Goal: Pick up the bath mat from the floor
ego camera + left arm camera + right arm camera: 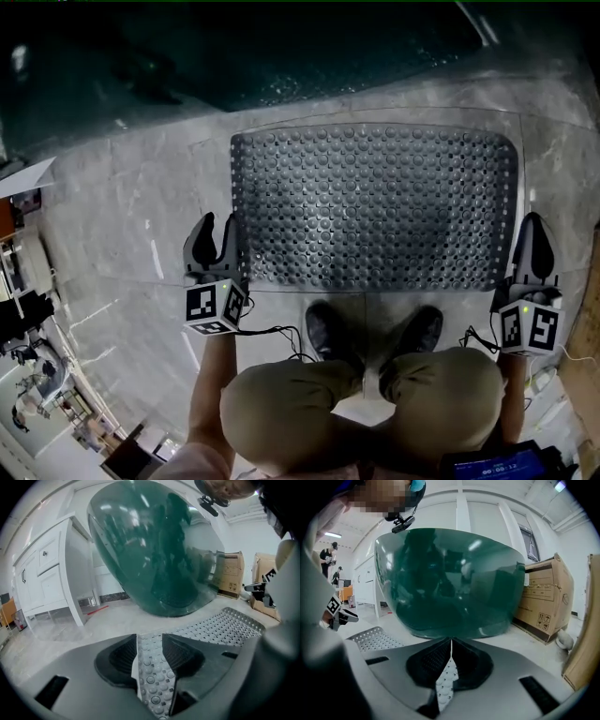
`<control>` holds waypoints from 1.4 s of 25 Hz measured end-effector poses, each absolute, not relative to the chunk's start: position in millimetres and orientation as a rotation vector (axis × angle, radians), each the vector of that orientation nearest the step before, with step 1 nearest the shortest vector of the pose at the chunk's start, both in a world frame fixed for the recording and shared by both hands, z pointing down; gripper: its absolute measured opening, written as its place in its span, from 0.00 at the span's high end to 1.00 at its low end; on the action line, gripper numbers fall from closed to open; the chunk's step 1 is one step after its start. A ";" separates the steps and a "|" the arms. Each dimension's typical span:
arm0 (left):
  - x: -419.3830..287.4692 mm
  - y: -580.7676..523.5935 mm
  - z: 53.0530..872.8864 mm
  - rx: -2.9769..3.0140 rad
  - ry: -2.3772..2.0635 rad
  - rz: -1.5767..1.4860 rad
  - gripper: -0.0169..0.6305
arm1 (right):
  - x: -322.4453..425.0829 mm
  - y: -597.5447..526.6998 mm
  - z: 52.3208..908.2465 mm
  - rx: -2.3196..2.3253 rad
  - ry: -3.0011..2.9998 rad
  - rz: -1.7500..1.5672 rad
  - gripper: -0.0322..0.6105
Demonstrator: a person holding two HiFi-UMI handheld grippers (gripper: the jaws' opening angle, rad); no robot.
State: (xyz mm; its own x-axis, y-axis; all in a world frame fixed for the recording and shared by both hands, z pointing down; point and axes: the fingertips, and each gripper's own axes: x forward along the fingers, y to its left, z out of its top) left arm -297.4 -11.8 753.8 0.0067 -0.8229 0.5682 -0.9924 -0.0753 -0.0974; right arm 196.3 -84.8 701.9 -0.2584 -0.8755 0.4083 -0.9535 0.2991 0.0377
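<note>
A grey studded bath mat [375, 206] lies flat on the marble floor in front of a dark green tub. My left gripper [216, 246] sits at the mat's near left corner. In the left gripper view its jaws stand apart, with the mat's edge [152, 667] lying loosely between the pads. My right gripper [532, 246] is at the near right corner. In the right gripper view it [451, 648] is shut on a thin fold of the mat [446, 681].
The green bathtub [281, 47] fills the space just beyond the mat. A white cabinet [42, 573] stands to the left, and cardboard boxes [543, 606] to the right. The person's shoes [328, 333] and knees are at the mat's near edge, with cables trailing from both grippers.
</note>
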 end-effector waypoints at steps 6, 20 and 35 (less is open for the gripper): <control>-296.0 -11.8 784.7 1.951 -1.823 0.746 0.63 | 195.9 -91.0 701.6 1.620 -2.228 0.270 0.92; -326.6 -2.7 849.7 1.770 -1.822 0.793 0.63 | 206.5 -92.1 710.4 1.622 -2.245 0.270 0.92; -338.2 6.8 886.8 1.697 -1.765 0.857 0.91 | 205.2 -91.9 711.6 1.636 -2.214 0.248 0.92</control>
